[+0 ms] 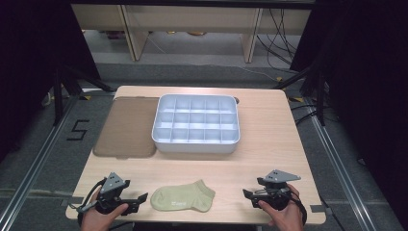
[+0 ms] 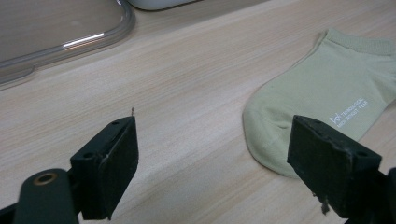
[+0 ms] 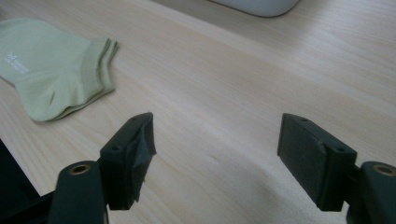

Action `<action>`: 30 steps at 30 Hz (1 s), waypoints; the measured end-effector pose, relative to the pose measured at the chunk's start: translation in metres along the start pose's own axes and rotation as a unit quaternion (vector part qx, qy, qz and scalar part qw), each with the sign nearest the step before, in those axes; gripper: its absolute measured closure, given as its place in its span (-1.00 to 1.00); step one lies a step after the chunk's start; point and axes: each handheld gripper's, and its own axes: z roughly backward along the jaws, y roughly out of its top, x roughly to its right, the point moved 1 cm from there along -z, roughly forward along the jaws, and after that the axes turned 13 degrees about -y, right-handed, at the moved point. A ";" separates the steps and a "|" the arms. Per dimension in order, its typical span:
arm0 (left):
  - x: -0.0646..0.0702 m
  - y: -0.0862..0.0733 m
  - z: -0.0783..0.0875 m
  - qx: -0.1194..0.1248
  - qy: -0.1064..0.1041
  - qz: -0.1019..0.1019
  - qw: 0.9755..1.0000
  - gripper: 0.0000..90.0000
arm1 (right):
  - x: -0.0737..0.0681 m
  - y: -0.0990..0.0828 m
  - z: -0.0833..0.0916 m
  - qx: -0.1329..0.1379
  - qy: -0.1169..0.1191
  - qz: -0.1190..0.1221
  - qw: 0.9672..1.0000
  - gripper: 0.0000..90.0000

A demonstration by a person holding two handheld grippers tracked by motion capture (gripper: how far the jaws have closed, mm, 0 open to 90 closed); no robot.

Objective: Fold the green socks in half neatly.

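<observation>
The fingers (image 2: 112, 163) of the left gripper (image 2: 212, 158) stand wide apart with nothing between them but bare wood; we see the same at the right gripper (image 3: 217, 158), whose 2 black fingers (image 3: 308, 156) are spread just as wide and hold nothing; in the high view both tools sit low at the near edge of the light wooden table (image 1: 269, 120), the left gripper (image 1: 137, 199) in the person's left hand (image 1: 98, 216) and the right gripper (image 1: 248, 195) in the right hand (image 1: 284, 214), their jaws turned inward toward each other; between them, apart from both, we find a pale green ankle sock (image 1: 183, 196) lying flat on the wood, its toe toward the left gripper and its cuff toward the right; from the left gripper view the sock (image 2: 322, 88) lies just beyond the right-hand jaw, small white lettering printed on its side; from the right gripper view the sock (image 3: 51, 65) lies off to the upper left, well clear of the jaws, its ribbed cuff nearest us; farther back on the table sits a white divided tray (image 1: 196, 144) with 3 rows of 5 compartments, and touching its left side lies a flat, brownish translucent lid (image 1: 126, 127); the lid's rounded clear rim (image 2: 93, 39) shows at the top of the left gripper view.
</observation>
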 end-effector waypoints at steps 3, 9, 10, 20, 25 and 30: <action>0.000 0.000 0.000 0.003 -0.002 -0.002 1.000 -0.65 | -0.002 0.000 -0.001 0.002 0.009 -0.004 1.000 -0.35; 0.002 0.000 -0.001 0.007 0.000 -0.006 1.000 -0.65 | -0.009 0.003 -0.001 -0.002 0.016 0.003 1.000 -0.30; 0.003 0.000 -0.002 0.007 0.000 -0.006 1.000 -0.65 | -0.009 0.004 -0.002 0.001 0.015 0.012 1.000 -0.28; 0.003 0.000 -0.002 0.006 0.000 -0.006 1.000 -0.65 | -0.029 0.016 -0.008 0.008 0.049 0.027 0.998 -0.17; 0.003 0.001 -0.001 0.004 -0.004 -0.005 1.000 -0.65 | -0.039 0.023 -0.013 0.007 0.058 0.048 0.997 -0.07; 0.003 0.000 -0.002 0.006 -0.006 -0.005 1.000 -0.65 | -0.049 0.029 -0.019 0.011 0.071 0.071 0.995 -0.01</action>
